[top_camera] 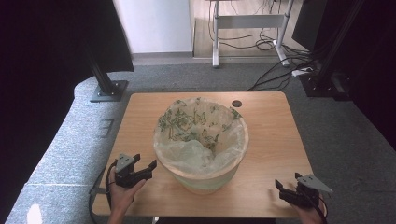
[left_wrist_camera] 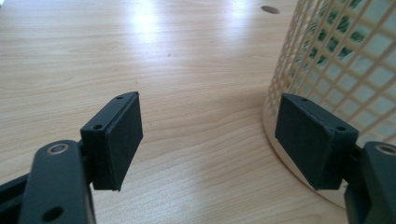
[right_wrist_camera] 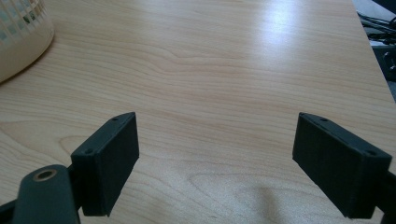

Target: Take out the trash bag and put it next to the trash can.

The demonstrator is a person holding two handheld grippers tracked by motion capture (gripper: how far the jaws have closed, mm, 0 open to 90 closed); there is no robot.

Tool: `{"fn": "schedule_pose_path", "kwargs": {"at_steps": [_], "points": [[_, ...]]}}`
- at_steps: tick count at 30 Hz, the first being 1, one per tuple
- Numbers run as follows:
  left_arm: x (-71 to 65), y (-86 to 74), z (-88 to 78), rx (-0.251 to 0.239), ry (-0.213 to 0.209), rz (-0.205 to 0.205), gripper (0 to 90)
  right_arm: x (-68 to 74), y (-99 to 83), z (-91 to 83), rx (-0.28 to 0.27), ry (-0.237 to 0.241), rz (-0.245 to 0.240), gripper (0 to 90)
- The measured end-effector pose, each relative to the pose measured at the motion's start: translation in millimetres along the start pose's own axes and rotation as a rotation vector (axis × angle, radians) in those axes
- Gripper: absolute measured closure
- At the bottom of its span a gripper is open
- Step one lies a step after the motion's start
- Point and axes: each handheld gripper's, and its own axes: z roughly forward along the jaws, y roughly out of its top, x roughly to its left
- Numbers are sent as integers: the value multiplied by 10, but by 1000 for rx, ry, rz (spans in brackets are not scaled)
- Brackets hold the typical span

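Cream lattice basket upright, mouth upward, bag-lined

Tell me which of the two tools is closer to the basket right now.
The left tool, at the basket's near-left side, almost at its wall. The right tool sits apart near the table's front right corner, bare wood between.
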Motion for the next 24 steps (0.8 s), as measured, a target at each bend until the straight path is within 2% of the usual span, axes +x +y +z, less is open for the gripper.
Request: {"fn": "schedule_pose_path", "kwargs": {"at_steps": [4,10,12,15,18,24], "points": [[72,50,-110,-14,-43,13,226,-2,-2,-5,1,-3,-5,146],[207,217,-267,-59,-99,3,222,-11,1,13,7,-2,-9,146],[217,315,-354,-83,-118,25,224,-8,1,15,7,-3,-9,146],[213,455,-512,-135,-183,57,225,1,0,5,7,-3,-8,146],[208,577,-648,-167,-231,73,232,17,0,-3,3,-7,-8,146],[190,797,-759,-167,-245,78,234,38,-4,13,9,-8,-12,146]]}}
